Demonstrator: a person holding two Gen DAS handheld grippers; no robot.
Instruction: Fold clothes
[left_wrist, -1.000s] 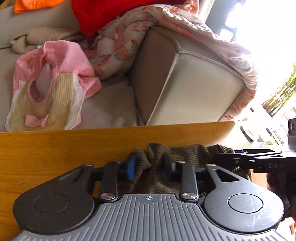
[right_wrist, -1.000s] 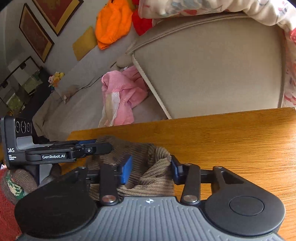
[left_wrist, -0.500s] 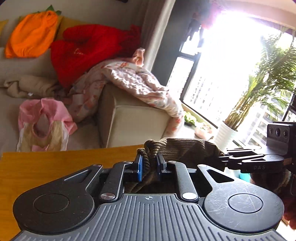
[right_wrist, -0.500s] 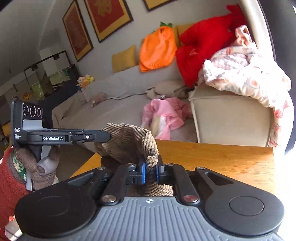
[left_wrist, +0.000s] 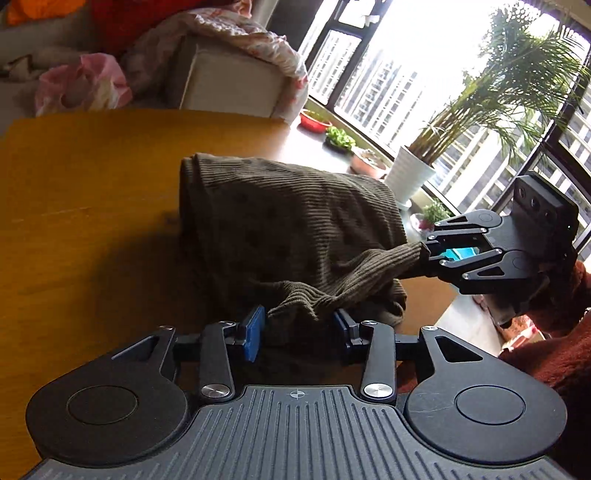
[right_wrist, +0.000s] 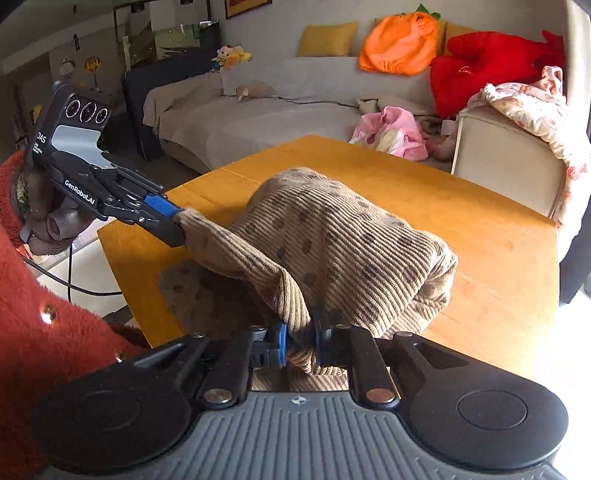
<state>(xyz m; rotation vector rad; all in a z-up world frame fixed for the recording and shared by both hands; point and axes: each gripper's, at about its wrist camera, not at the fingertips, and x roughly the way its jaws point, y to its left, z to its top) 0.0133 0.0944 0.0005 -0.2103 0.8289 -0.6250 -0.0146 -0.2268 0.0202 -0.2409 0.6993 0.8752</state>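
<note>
A brown ribbed corduroy garment with dark dots (left_wrist: 295, 221) (right_wrist: 332, 240) hangs bunched over the wooden table (left_wrist: 92, 177) (right_wrist: 480, 240). In the left wrist view my left gripper (left_wrist: 297, 328) has its blue pads wide apart, with a fold of the cloth lying between them. From the right wrist view the left gripper (right_wrist: 173, 221) looks pinched on a corner of the cloth. My right gripper (right_wrist: 301, 345) is shut on another edge; it also shows in the left wrist view (left_wrist: 428, 254), pulling the cloth taut.
A beige sofa (right_wrist: 277, 110) behind the table carries pink (right_wrist: 388, 129), red (right_wrist: 491, 62) and orange (right_wrist: 399, 40) clothes and a floral blanket (right_wrist: 528, 103). Potted plants (left_wrist: 417, 173) stand by the window on the right.
Both grippers lifted the garment off the table and moved apart, spreading it between them. The left gripper's pads, shut half a second ago, now stand wide.
</note>
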